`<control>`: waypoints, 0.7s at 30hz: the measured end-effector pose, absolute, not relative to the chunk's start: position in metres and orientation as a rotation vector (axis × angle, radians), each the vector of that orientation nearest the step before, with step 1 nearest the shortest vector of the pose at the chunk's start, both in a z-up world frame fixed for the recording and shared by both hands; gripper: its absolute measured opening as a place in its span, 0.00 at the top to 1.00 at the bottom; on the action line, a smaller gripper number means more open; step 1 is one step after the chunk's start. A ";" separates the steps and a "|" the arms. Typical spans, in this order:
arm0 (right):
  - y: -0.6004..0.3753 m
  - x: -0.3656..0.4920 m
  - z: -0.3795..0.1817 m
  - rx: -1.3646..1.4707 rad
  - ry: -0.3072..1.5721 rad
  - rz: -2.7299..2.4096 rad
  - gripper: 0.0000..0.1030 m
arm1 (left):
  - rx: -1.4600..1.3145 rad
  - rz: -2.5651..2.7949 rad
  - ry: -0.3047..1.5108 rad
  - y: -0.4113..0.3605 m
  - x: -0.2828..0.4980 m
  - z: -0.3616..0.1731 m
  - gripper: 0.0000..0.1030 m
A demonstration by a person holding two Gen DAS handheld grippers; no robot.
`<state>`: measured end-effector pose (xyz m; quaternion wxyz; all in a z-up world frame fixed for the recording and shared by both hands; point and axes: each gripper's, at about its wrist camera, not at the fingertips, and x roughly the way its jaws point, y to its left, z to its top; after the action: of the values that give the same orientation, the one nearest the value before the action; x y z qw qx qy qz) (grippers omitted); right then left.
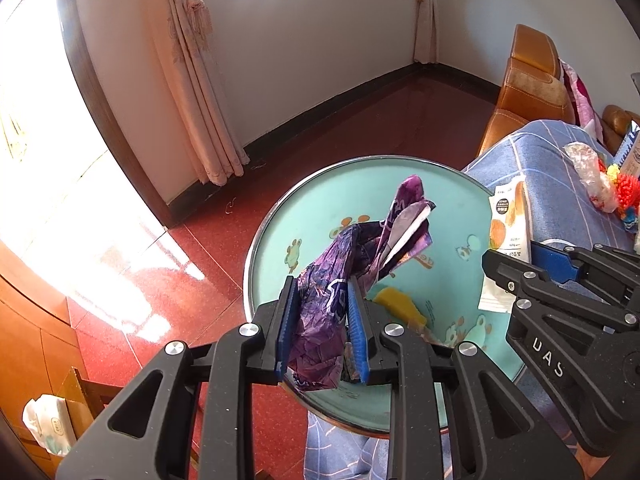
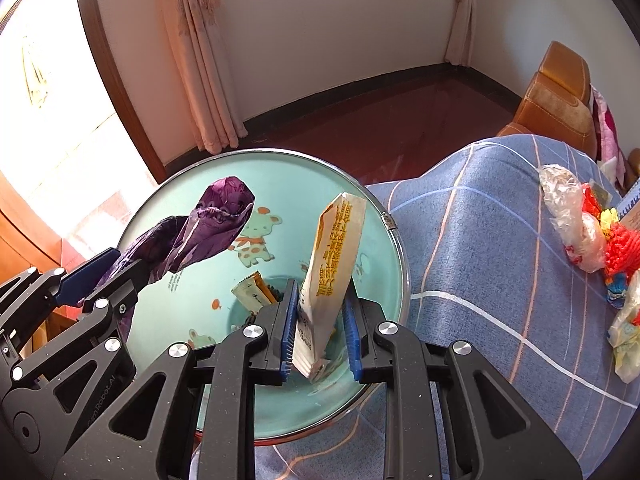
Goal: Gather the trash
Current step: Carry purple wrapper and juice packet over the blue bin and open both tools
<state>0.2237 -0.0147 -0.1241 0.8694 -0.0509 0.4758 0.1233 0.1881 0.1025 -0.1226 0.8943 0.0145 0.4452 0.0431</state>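
purple wrapper (image 1: pixel 352 280): crumpled foil-type film, clamped in my left tool (image 1: pixel 322 326) by its lower end; the free end sticks up and flops over the basin (image 1: pixel 472 208). Light, soft, probably slick. Should drop cleanly once I let go, though it may cling to a pad.

white-and-orange packet (image 2: pixel 332 276): flat printed sachet, upright between the pads of my right tool (image 2: pixel 320 334), pinched near its bottom. Stiffer than the wrapper, holds its shape, weighs next to nothing.

left tool: clenched on the purple wrapper, over the near-left rim of the basin.

right tool: clenched on the packet, over the near-right part of the basin.

basin: round, teal inside with cartoon animals, metal rim. Looks like the collection bin. A small yellow-tan sachet (image 2: pixel 254 296) already lies at the bottom.

step, my read: both pieces are over the bin, so release is next. Neither has dropped yet.

remaining trash: clear crinkled plastic bag (image 2: pixel 572 220) and red-yellow wrappers (image 2: pixel 620 248) on the blue checked bedcover (image 2: pixel 480 240), well right of the basin. All thin film. I'd pinch a bunched fold, not a flat face.

risk: light film can drift or snag on the rim.
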 end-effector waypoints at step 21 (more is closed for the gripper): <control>-0.049 0.211 -0.092 -0.038 0.917 0.201 0.29 | 0.030 0.146 0.899 0.099 0.180 -0.108 0.32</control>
<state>0.2110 -0.0493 -0.0923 0.8918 -0.0184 0.4416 0.0968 0.1800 0.0994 -0.1077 0.8979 0.0144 0.4342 0.0703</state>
